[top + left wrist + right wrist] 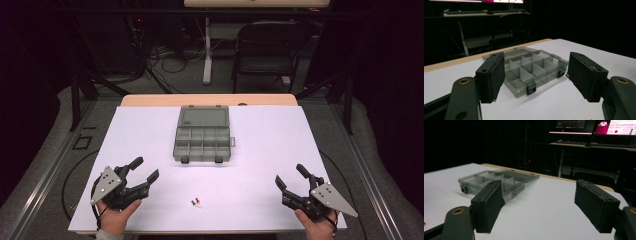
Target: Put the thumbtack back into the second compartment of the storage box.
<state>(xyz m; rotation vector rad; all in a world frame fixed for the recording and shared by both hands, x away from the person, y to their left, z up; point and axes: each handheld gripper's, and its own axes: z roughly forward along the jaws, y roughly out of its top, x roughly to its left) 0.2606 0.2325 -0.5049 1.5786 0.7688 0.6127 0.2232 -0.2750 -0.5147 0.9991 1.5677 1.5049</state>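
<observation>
Both grippers, left gripper [146,169] and right gripper [288,175], rest with jaws apart and empty near 2 pushpins [196,202]; beyond, an open compartment box [202,141] on the white table [270,140].

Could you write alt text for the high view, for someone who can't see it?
A person's hands hold the left gripper and right gripper, both open, at the near corners of a white table. An open grey compartment box sits mid-table, with small pushpins nearer the person.
</observation>
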